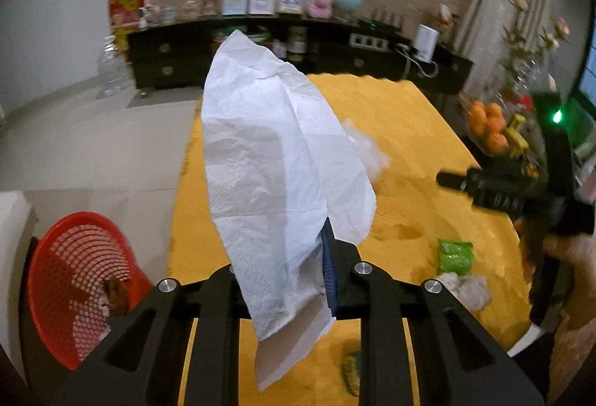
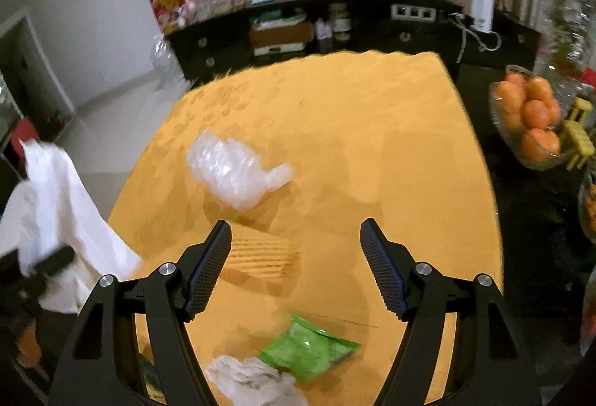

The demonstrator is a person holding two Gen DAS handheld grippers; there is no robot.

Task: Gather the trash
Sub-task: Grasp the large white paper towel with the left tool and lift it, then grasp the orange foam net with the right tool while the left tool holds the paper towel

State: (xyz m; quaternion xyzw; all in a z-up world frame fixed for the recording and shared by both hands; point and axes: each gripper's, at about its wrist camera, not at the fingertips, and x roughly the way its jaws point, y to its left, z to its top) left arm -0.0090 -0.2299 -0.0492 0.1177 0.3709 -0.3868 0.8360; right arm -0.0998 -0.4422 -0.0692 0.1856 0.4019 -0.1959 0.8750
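Over the yellow table [image 2: 335,130], the left gripper [image 1: 324,257] is pinching a big white paper towel [image 1: 268,160] between nearly closed jaws, and the sheet is standing up crumpled above the fingers and drooping below them. Down to its left, off the table's edge, a red mesh basket [image 1: 70,279] is sitting with some brownish scrap already lying in it. The right gripper [image 2: 296,268] is hanging over the near part of the table with its jaws spread wide and nothing between them; a hand [image 1: 570,264] is gripping its handle. Just below its fingers a green wrapper [image 2: 309,350] is lying flat, touching a crumpled greyish tissue [image 2: 253,383] at the table's near edge. Farther out on the cloth, a clear crumpled plastic bag [image 2: 234,175] is lying by itself. Beyond the table's right side, a glass bowl of oranges [image 2: 529,115] is standing on a dark surface.
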